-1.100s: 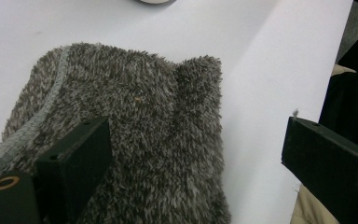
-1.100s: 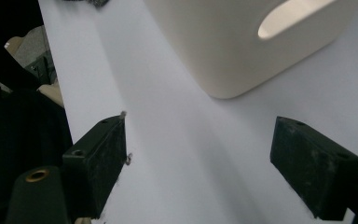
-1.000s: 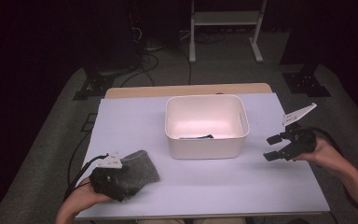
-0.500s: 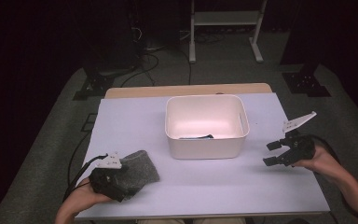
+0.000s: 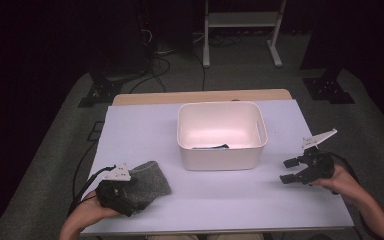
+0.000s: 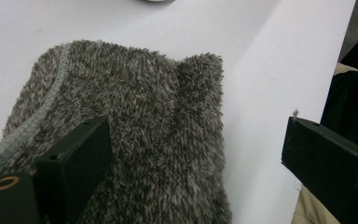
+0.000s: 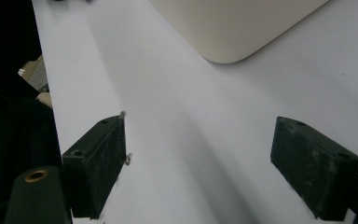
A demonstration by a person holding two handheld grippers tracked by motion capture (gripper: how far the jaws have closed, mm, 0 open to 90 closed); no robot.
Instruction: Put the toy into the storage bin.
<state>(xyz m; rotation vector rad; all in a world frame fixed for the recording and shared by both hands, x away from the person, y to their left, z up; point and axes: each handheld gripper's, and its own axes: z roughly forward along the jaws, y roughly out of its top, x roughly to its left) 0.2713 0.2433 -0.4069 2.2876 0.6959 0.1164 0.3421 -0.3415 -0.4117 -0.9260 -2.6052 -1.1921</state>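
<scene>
Fuzzy grey cloth (image 5: pixel 147 182) lies left of the bin (image 5: pixel 222 134); our left tongs (image 6: pixel 186 163) straddle it, spread to pinch, while our right tongs (image 5: pixel 291 170) wait spread, right of the bin.

Room is dark, light falls mainly on the counter (image 5: pixel 145 130): white top sheet, with a strip of wooden edge (image 5: pixel 200 97) showing on the far side. Grey carpet floor (image 5: pixel 55 150) all around it. Far centre: a white metal stand (image 5: pixel 240 30) with two legs. Black floor stand bases far left (image 5: pixel 102 92) and far right (image 5: pixel 330 90). Black cables (image 5: pixel 155 65) loop across the floor far left.
</scene>
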